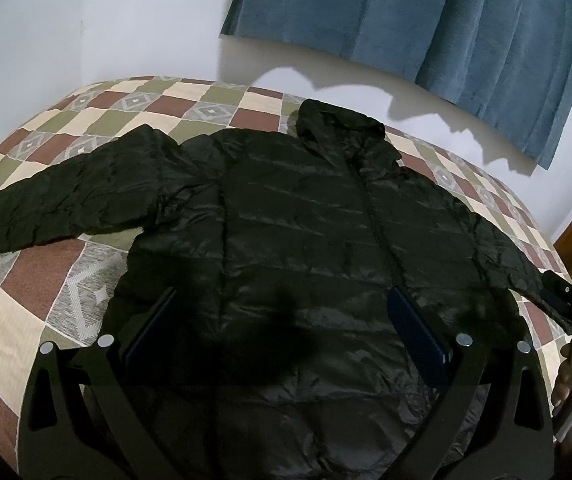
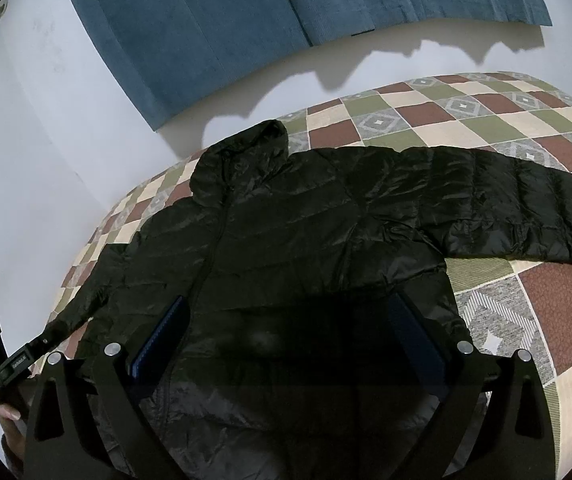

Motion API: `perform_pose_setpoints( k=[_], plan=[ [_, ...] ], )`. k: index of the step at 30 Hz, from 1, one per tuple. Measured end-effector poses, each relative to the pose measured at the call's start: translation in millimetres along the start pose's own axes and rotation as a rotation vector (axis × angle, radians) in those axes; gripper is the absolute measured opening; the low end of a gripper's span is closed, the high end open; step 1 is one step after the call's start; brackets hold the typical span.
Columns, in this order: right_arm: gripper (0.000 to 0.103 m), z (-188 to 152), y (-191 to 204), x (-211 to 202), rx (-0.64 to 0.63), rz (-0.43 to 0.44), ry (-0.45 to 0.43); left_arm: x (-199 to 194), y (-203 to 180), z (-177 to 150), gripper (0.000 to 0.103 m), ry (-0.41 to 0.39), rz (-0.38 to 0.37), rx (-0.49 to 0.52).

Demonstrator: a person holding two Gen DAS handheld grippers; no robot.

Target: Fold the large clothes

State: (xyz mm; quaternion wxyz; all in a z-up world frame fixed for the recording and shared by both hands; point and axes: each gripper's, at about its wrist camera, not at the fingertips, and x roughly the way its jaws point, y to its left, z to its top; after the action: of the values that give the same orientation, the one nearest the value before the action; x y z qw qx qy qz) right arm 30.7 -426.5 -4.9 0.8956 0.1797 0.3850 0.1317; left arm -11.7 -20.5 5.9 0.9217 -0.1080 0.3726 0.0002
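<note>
black puffer jacket (image 1: 310, 216) lies front up and zipped on the bed (image 1: 97, 280), hood (image 2: 241, 152) toward the white wall (image 1: 125, 20), both sleeves spread outward over the checkered bedspread. my left hand-held gripper (image 1: 286, 332) hovers over the jacket's lower body, fingers spread, released, grasping nothing. my right hand-held gripper (image 2: 286, 332) hovers likewise above the hem area, also released. blue curtain (image 2: 225, 20) hangs behind.

A bed (image 1: 45, 280) with a checked cover carries everything. A black padded jacket (image 1: 286, 220) lies flat on it, apparently front up, sleeves spread wide.
</note>
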Motion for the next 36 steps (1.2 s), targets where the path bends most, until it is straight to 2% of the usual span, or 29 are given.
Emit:
perform_pose_setpoints(
  k=[36],
  plan=[
    [0.098, -3.1, 1.3, 2.1, 0.005, 0.006, 0.006, -0.3, -2.7, -1.4, 0.101, -0.003, 0.002, 0.0]
  ],
)
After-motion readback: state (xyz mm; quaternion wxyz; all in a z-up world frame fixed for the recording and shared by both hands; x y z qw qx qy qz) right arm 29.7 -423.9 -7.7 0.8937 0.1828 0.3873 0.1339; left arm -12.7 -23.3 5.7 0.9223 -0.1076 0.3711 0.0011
